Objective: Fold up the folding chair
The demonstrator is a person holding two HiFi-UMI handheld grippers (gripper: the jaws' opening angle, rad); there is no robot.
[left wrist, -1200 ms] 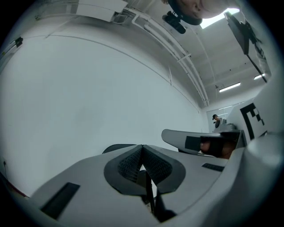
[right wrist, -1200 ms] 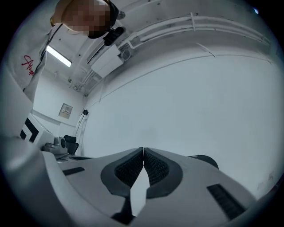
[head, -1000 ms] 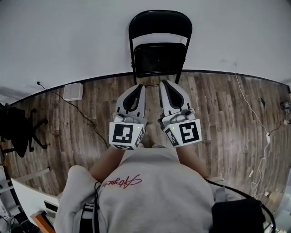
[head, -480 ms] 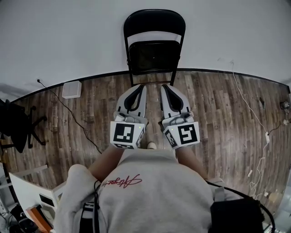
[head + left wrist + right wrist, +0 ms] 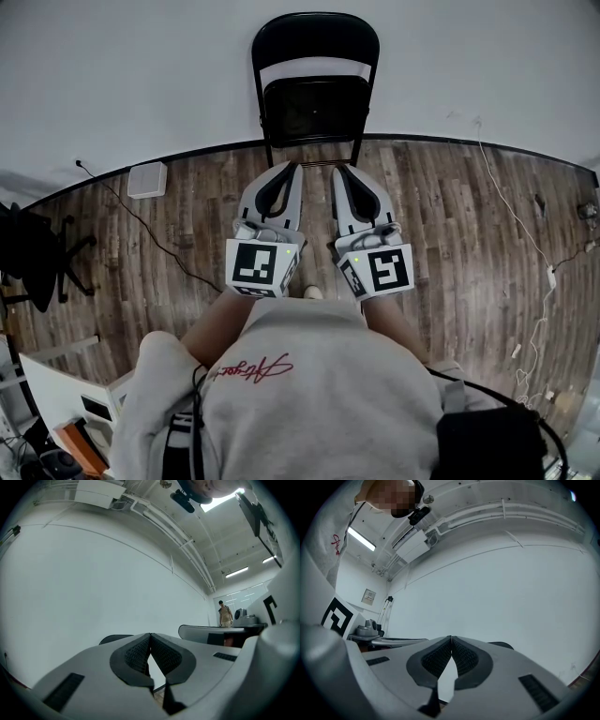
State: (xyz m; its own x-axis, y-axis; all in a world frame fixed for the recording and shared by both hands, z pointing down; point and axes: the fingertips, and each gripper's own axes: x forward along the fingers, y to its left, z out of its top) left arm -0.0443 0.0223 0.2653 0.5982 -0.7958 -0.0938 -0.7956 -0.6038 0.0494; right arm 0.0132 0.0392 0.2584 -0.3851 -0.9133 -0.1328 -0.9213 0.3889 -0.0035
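A black folding chair (image 5: 315, 89) stands unfolded against the white wall, straight ahead in the head view. My left gripper (image 5: 292, 167) and right gripper (image 5: 339, 171) are held side by side, pointing level at the chair and short of its seat edge. Both are shut with nothing between the pads. In the left gripper view the left gripper (image 5: 150, 635) has its tips pressed together, and a sliver of the chair's dark back (image 5: 115, 640) peeks over its left jaw. The right gripper (image 5: 451, 638) likewise shows closed tips, with the chair's back (image 5: 502, 645) just over its right jaw.
A wood floor (image 5: 441, 225) runs to the white wall (image 5: 141, 84). A small white box (image 5: 148, 180) with a black cable lies at the left, a dark office chair (image 5: 33, 258) further left. White cables (image 5: 525, 234) trail at the right.
Both grippers have moved forward toward the chair, still shut and side by side. The chair now sits slightly higher and larger in the head view.
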